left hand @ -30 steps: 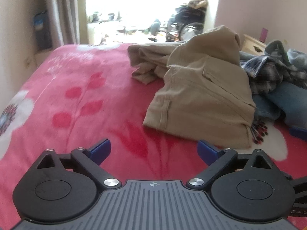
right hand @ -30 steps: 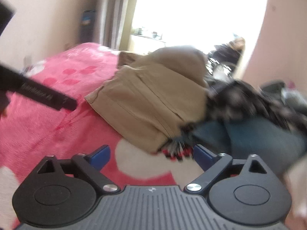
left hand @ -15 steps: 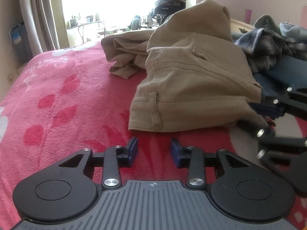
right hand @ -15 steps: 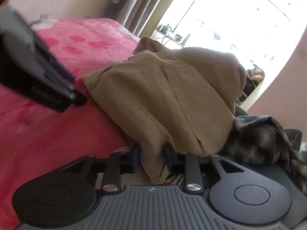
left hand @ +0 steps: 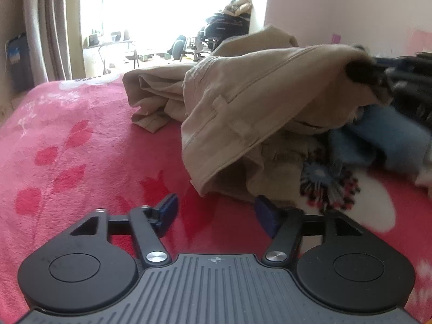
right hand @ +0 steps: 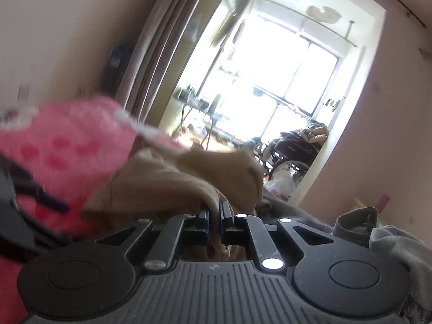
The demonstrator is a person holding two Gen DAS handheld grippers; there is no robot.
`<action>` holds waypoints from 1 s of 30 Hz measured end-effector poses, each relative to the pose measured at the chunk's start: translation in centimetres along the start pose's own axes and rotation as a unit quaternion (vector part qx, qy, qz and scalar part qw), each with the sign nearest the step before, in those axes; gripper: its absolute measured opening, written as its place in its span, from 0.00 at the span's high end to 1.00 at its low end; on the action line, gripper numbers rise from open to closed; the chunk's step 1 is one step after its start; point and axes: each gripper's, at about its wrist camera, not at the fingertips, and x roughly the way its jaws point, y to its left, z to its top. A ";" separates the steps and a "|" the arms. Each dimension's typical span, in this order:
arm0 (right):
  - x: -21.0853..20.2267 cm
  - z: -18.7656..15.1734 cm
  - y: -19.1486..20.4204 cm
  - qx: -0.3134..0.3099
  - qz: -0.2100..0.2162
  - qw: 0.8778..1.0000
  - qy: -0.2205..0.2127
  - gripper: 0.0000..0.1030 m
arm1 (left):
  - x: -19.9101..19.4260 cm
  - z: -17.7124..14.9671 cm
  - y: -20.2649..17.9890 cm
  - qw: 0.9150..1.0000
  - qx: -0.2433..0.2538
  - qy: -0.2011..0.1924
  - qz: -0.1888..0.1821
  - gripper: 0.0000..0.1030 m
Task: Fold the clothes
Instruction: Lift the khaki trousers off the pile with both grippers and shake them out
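Right gripper [right hand: 214, 217] sat low centre of its view, jaws having just closed, clamped on a fold of the khaki trousers [left hand: 243, 108] (view blurred). Trousers lay mid-frame on the pink floral blanket [left hand: 67, 148], one edge lifted toward upper right. Left gripper [left hand: 216, 213], jaws just widened, held nothing, trouser hem just beyond its fingertips.

The trousers [left hand: 243, 102] are lying on the blanket [left hand: 67, 148], their near end hanging raised toward the right. More clothes [left hand: 378, 140] are sitting to their right on the blanket. A curtain [left hand: 51, 27] is hanging behind at the left, and a wheelchair [left hand: 224, 32] is standing beyond the bed.
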 end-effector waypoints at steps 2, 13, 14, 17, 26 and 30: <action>-0.6 0.9 -0.7 0.016 0.001 1.000 -0.012 0.92 | 0.0 0.5 -0.1 1.000 -0.011 -0.012 0.000 0.24; -4.1 3.3 -4.0 0.038 -0.014 0.996 -0.074 0.93 | 1.2 1.5 -1.5 0.996 -0.064 -0.056 -0.024 0.21; -4.3 3.3 -4.4 0.039 -0.016 0.996 -0.078 0.93 | 0.9 1.5 -1.6 0.995 -0.069 -0.057 -0.034 0.21; -4.4 3.1 -5.2 0.048 -0.020 0.995 -0.085 0.93 | 1.2 1.3 -3.1 0.997 -0.034 -0.052 -0.041 0.20; -3.1 1.5 -5.6 0.046 -0.028 0.995 -0.083 0.93 | 3.7 2.0 -2.9 0.997 -0.062 -0.037 -0.028 0.84; -2.5 0.6 -5.7 0.035 -0.047 0.995 -0.085 0.93 | 0.9 2.1 -3.3 0.997 -0.037 -0.058 -0.027 0.95</action>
